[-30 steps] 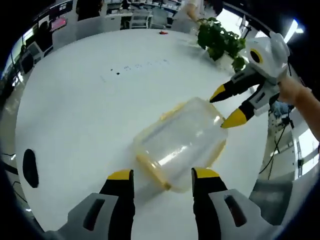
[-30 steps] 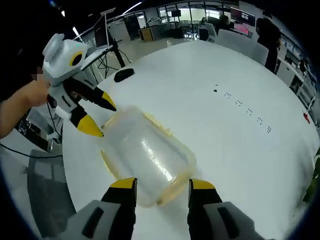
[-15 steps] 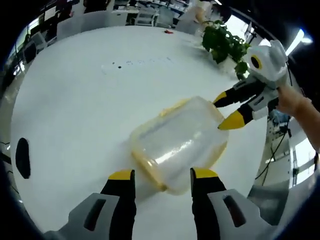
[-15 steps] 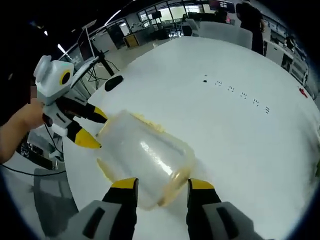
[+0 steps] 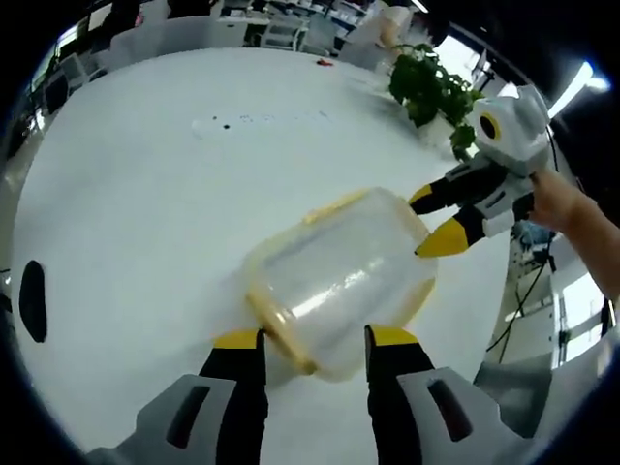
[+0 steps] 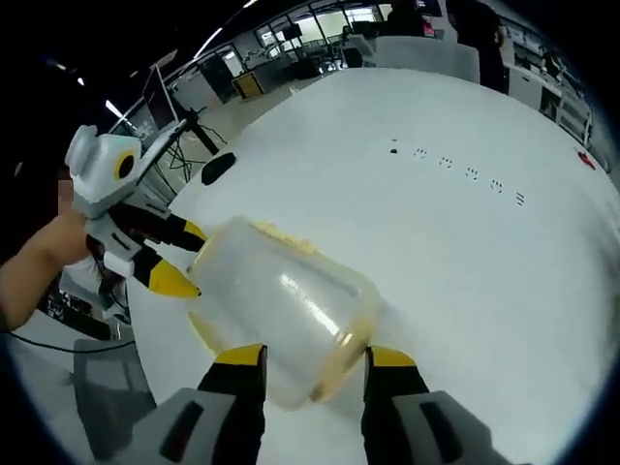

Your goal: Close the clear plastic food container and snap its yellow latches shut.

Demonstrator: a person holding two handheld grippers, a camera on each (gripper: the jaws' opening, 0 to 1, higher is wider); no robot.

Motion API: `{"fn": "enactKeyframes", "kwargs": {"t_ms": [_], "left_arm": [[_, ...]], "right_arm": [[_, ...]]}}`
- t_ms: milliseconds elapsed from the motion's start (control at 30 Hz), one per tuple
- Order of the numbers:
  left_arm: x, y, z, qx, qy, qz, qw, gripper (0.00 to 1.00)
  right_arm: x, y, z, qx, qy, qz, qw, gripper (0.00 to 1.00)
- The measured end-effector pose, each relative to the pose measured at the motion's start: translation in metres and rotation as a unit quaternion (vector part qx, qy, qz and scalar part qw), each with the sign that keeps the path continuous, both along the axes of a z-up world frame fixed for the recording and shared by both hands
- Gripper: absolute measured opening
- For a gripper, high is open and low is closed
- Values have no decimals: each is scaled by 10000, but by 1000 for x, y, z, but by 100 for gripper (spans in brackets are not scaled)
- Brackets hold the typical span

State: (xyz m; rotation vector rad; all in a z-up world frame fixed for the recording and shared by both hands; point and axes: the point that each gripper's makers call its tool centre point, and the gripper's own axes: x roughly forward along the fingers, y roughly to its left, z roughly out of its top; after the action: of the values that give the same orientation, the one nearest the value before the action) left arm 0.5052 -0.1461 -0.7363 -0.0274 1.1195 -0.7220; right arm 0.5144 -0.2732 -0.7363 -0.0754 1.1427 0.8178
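Left gripper view, starting at 9 o'clock: dark oval object (image 5: 32,299) lying flat at the edge of the white desk (image 5: 145,194). Moving in to centre: clear food container (image 5: 334,271) on the desk, yellow rim (image 5: 274,325) and yellow latches showing, sitting right at the tips of the left claw (image 5: 308,339). Left claw spread wide, one yellow tip either side of the container's near end, nothing clamped. Over at 3 o'clock: right claw (image 5: 434,218) reaching in, jaws parted, lower yellow tip touching the container's far end, a hand (image 5: 557,199) behind it. Up at 1 o'clock: green plant (image 5: 431,89) near the desk's far edge.

Right gripper view, from 9 o'clock: hand (image 6: 48,257) bringing in the left claw (image 6: 179,257), jaws apart, yellow tips just at the container's (image 6: 286,305) far end. Centre: container lying on the desk (image 6: 465,262), yellow rim towards 5 o'clock. At 6 o'clock: right claw (image 6: 308,356) open, tips astride the container's near end. At 1 o'clock: row of small dark marks (image 6: 455,170) on the desk.
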Motion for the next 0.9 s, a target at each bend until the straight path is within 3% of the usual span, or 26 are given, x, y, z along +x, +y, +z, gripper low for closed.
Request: {"fn": "enactKeyframes", "kwargs": {"t_ms": [200, 367, 400, 467, 500, 533, 567, 667, 900], "left_arm": [[0, -2, 0, 81, 45, -141, 9999, 35], [-4, -3, 1, -41, 72, -353, 9993, 32], [-2, -3, -4, 56, 44, -249, 9997, 31], [-5, -3, -4, 225, 112, -347, 9991, 31], [-2, -1, -4, 278, 184, -359, 9988, 31], [2, -4, -3, 242, 158, -358, 9989, 31], [-1, -3, -1, 306, 212, -325, 9988, 31], [-2, -2, -1, 199, 206, -322, 9991, 31], [-2, 0, -1, 201, 183, -425, 9987, 32]], "right_arm": [[1, 0, -1, -34, 38, 25, 10000, 36], [0, 0, -2, -22, 51, -12, 10000, 34], [-6, -2, -4, -88, 243, -66, 9996, 34], [-3, 2, -5, -72, 94, 11, 9999, 33], [-2, 4, -6, 96, 161, -203, 9996, 30], [-10, 10, -6, 326, 570, -446, 9968, 30], [-9, 1, -11, 175, 428, -322, 9984, 29], [-10, 5, -8, 36, 356, -268, 9990, 30], [-6, 7, -7, 29, 431, -337, 9985, 31]]}}
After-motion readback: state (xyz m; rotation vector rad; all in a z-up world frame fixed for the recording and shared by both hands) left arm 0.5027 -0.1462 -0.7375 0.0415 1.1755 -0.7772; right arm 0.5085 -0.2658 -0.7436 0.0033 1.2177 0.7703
